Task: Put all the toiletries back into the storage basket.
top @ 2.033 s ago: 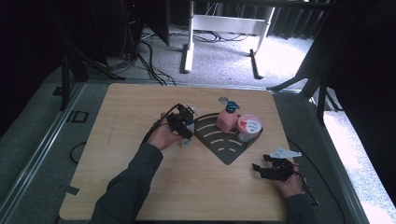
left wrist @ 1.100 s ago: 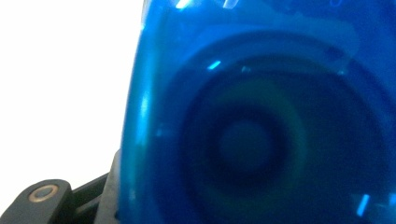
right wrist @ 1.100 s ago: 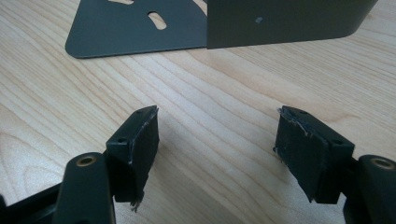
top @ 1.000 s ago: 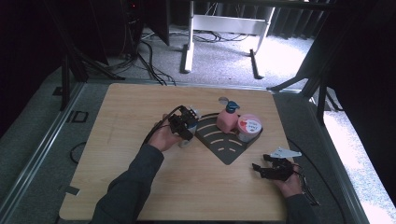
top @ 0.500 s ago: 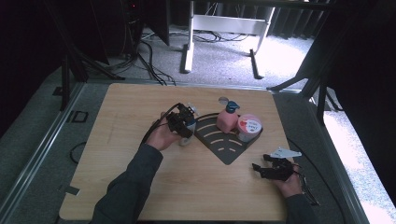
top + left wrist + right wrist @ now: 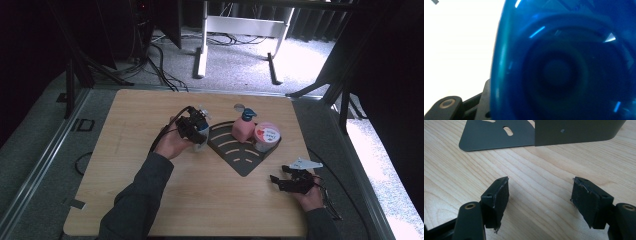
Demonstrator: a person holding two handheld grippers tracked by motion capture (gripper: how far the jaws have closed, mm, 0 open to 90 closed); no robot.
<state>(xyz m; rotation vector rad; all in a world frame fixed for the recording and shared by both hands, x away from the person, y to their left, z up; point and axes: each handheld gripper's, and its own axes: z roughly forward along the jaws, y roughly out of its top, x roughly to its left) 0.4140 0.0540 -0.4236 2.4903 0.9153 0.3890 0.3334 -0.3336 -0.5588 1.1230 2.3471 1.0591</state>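
L gripper [image 6: 196, 131] sits at the left edge of the dark rack [image 6: 239, 159], mid-surface, w/ the person's left hand [image 6: 171, 144] wrapped round it. Between its fingers: a blue translucent bottle [image 6: 564, 65], pressed very close to the lens in the left gripper view, blurred, round base or end facing the camera. In the high view the bottle shows as a pale/blue bit at the finger end, just beside the rack's left corner, touching or nearly touching the wooden surface [image 6: 130, 120]; can't tell which. Fingers are part-closed and look clamped on the bottle; one finger's black base shows bottom left in the left gripper view, tucked against the bottle's side.

R gripper [image 6: 292, 182] is well apart, near the surface's right front corner, held low by the right hand [image 6: 311, 197]. Fingers [image 6: 497, 195] spread open, nothing between them, bare wood under the gap. Rack's flat slotted base and upright wall lie just ahead of them, not touching.

On the rack: pink pump bottle [image 6: 242, 127] and a round tub w/ pink lid [image 6: 266, 135], side by side at its far end.
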